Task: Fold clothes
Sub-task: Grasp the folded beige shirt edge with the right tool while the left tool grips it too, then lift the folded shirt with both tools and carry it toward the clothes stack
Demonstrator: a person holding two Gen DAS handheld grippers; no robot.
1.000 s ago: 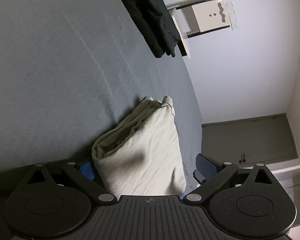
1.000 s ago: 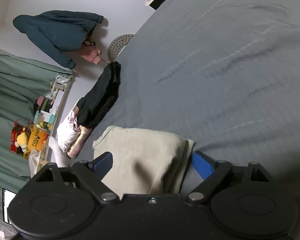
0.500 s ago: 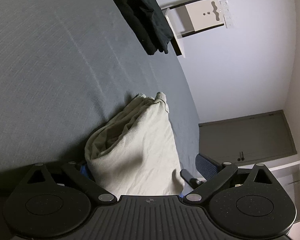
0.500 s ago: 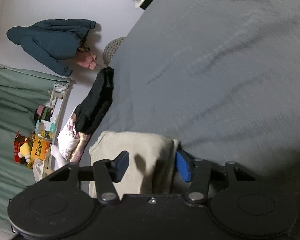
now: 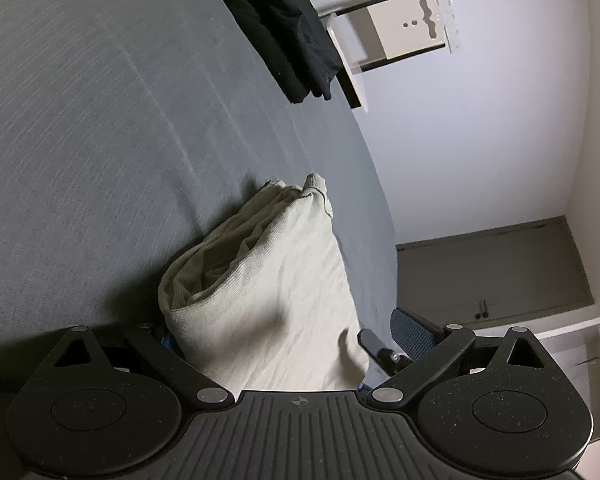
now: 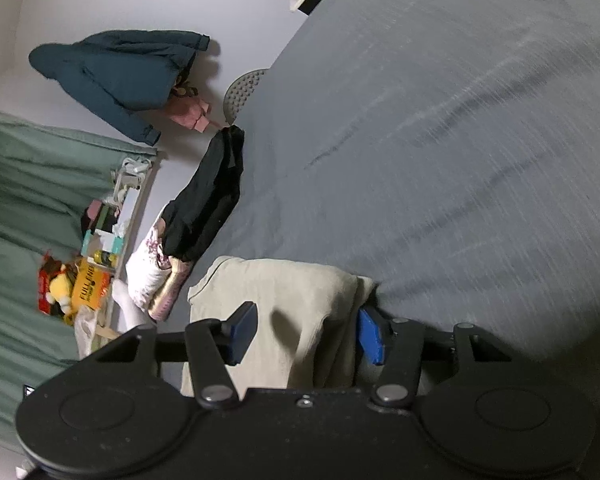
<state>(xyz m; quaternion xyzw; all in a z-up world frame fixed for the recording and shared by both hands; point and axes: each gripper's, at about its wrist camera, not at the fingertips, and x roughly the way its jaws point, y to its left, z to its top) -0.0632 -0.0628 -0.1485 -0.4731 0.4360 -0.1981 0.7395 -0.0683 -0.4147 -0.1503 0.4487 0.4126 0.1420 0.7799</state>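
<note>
A folded beige garment [image 5: 268,300] lies on the grey bed sheet [image 5: 100,120] near the bed's edge. My left gripper [image 5: 288,332] straddles one end of it, open wide. Its right blue pad [image 5: 412,326] stands clear of the cloth, and the left finger is hidden under the fold. In the right wrist view the same beige garment [image 6: 300,300] sits between the two blue pads [image 6: 370,336]. My right gripper [image 6: 306,334] is shut on its thick folded edge.
A black garment [image 6: 208,204] lies at the bed's edge on a floral pile [image 6: 148,276]. A teal jacket [image 6: 116,72] hangs on the wall, above a green curtain [image 6: 28,200] and a cluttered shelf. A white wall shelf [image 5: 400,28] stands beyond the bed. Bare sheet [image 6: 440,140] stretches away.
The right gripper's jaws came together from wide open onto the beige garment's edge. The left gripper stayed open around the garment, with only a small shift of view.
</note>
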